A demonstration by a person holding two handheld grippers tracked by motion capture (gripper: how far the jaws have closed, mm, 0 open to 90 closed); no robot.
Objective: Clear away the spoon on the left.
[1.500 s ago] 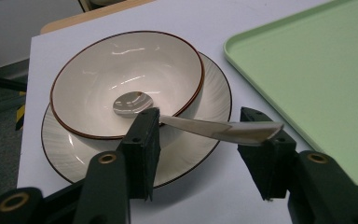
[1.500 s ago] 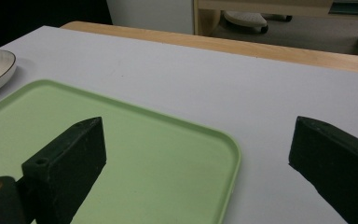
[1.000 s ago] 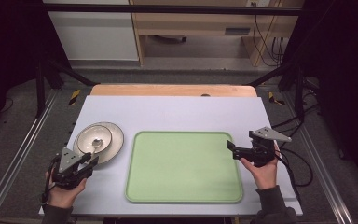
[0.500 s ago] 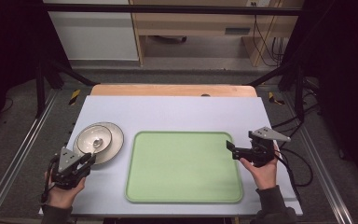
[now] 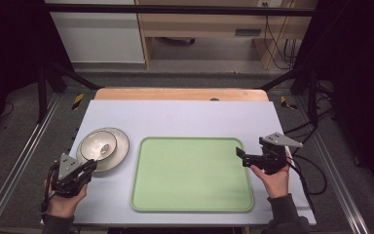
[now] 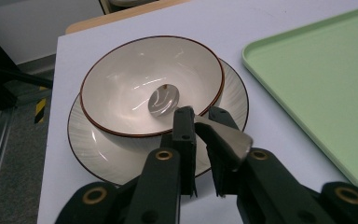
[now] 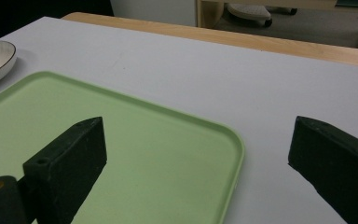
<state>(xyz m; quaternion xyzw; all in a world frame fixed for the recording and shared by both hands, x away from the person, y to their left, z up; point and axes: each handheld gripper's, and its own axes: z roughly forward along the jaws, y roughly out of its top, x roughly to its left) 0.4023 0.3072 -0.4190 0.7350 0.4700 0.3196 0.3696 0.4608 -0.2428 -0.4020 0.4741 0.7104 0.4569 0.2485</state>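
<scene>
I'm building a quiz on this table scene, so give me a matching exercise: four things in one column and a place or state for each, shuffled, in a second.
Things:
1. metal spoon
2. white brown-rimmed bowl
3. pale green rectangular tray
4. right gripper

Places or states:
A. jaws wide apart, nothing between them
B. bare, mid-table
C. stands on the white ribbed plate
D. handle clamped by the left gripper, scoop in the bowl

Pairs: 1-D, 2-C, 3-B, 4-A

A lab recording bay: white tabletop (image 5: pixel 185 117) inside a black metal frame (image 5: pixel 175 9), loose cables (image 5: pixel 277 44) on grey carpet (image 5: pixel 9 146).
</scene>
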